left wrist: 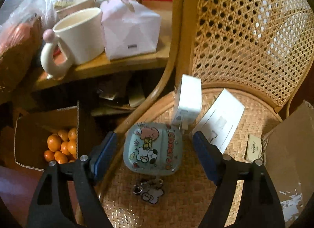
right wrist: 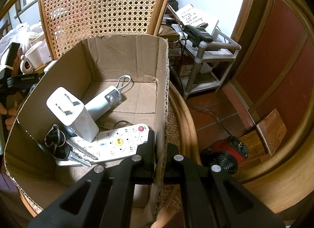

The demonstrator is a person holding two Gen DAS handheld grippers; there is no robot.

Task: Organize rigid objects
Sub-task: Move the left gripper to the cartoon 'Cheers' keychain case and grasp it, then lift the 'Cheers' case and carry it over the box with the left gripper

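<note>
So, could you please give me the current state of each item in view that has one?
left gripper: open, pads on either side of the cartoon case, not touching it
cartoon case: shut, flat on the chair seat
right gripper: shut on the cardboard box wall
cardboard box: open-topped, partly filled
white charger: in the box, prongs up
remote: lying in the box
cream mug: upright on the table

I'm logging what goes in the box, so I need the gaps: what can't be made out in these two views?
- Left wrist view: white charger is motion-blurred; its label is unreadable.
- Left wrist view: flat white box is partly behind a finger of the left gripper.
- Right wrist view: keys cover one end of the remote.
- Right wrist view: right gripper, shut on the box wall, hides the near corner.
</note>
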